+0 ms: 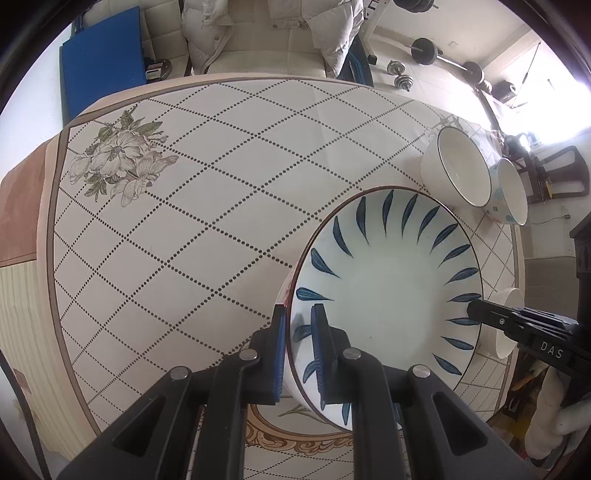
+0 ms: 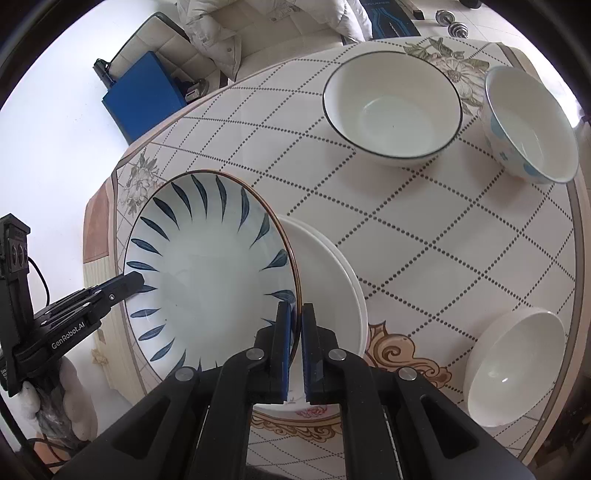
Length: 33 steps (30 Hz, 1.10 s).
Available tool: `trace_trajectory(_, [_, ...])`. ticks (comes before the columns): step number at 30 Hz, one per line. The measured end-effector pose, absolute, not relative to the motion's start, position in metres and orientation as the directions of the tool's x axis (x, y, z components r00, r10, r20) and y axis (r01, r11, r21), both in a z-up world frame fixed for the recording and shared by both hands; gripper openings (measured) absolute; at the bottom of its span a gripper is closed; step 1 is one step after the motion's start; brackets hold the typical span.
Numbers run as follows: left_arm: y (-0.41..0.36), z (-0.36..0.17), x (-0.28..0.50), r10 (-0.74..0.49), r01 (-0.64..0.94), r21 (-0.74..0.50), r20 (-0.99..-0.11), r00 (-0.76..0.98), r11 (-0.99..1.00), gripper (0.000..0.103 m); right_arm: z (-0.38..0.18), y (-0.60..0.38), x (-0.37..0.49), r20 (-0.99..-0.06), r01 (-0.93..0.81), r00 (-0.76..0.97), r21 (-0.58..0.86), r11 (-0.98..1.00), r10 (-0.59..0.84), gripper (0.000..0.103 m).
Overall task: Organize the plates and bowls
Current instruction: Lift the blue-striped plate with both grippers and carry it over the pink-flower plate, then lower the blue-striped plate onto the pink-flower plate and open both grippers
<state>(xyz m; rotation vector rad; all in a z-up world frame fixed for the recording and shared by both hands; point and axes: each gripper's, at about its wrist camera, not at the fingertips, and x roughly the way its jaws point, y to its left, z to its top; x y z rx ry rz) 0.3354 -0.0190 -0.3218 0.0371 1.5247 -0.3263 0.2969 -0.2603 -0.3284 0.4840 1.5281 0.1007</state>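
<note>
A white plate with blue leaf marks (image 1: 388,291) is held tilted above the table by both grippers. My left gripper (image 1: 299,325) is shut on its near-left rim. My right gripper (image 2: 297,321) is shut on the opposite rim of the same plate (image 2: 210,266). Under it lies a stack of white plates (image 2: 328,280) on the table. A black-rimmed white bowl (image 2: 393,114), a blue-flowered bowl (image 2: 532,125) and a small white bowl (image 2: 513,365) stand apart on the table. The right gripper also shows in the left wrist view (image 1: 480,310).
The round table (image 1: 221,184) has a diamond-dotted cloth with flower prints. A cream sofa with a white jacket (image 1: 273,33) and a blue pad (image 1: 101,59) stand beyond its far edge. Dumbbells (image 1: 400,75) lie on the floor.
</note>
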Motion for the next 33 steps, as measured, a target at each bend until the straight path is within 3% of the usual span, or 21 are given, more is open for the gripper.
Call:
trace_trajectory(25, [-0.058, -0.386, 0.306, -0.006, 0.326, -0.029, -0.997, -0.071, 0.945, 0.011, -0.375, -0.258, 0.27, -0.956, 0.227, -0.029, 0.279, 0.933, 0.293, 0.006])
trace_trajectory(33, [-0.058, -0.394, 0.313, -0.009, 0.319, -0.038, -0.996, -0.092, 0.947, 0.012, -0.379, -0.256, 0.276, -0.96, 0.22, -0.042, 0.263, 0.94, 0.278, 0.006])
